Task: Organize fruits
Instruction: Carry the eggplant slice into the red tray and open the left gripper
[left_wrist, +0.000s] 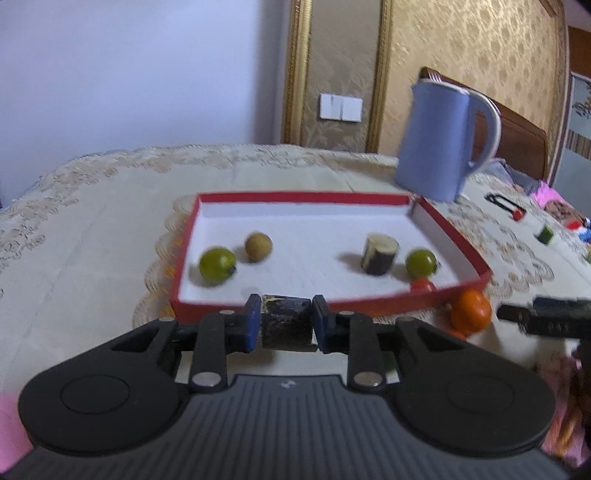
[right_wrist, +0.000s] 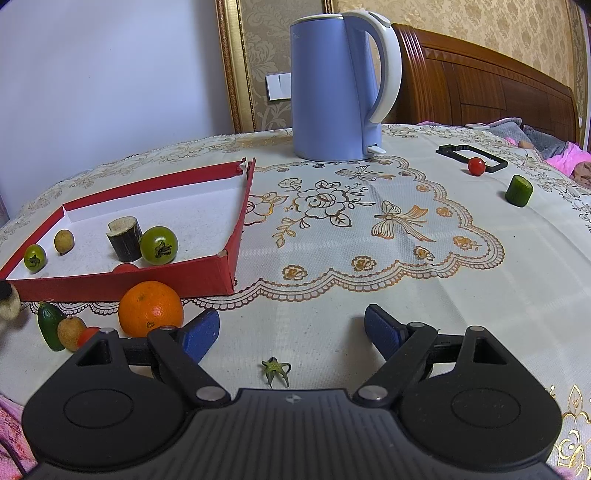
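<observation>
My left gripper (left_wrist: 285, 321) is shut on a dark sugarcane piece (left_wrist: 286, 322), held just in front of the near wall of the red tray (left_wrist: 332, 304). In the tray lie two green tomatoes (left_wrist: 217, 264) (left_wrist: 420, 262), a brown longan (left_wrist: 258, 246), a second sugarcane piece (left_wrist: 379, 254) and a small red tomato (left_wrist: 422, 284). An orange (right_wrist: 150, 308) sits outside the tray's near wall. My right gripper (right_wrist: 291, 332) stands open over the tablecloth with nothing between its fingers; a green stem cap (right_wrist: 275, 368) lies below it.
A blue kettle (right_wrist: 334, 85) stands behind the tray. By the orange lie a small cucumber (right_wrist: 51, 325), a longan (right_wrist: 71, 332) and a red tomato (right_wrist: 88, 335). At the far right are a red tomato (right_wrist: 476, 165), a black frame (right_wrist: 471, 155) and a cucumber chunk (right_wrist: 519, 190).
</observation>
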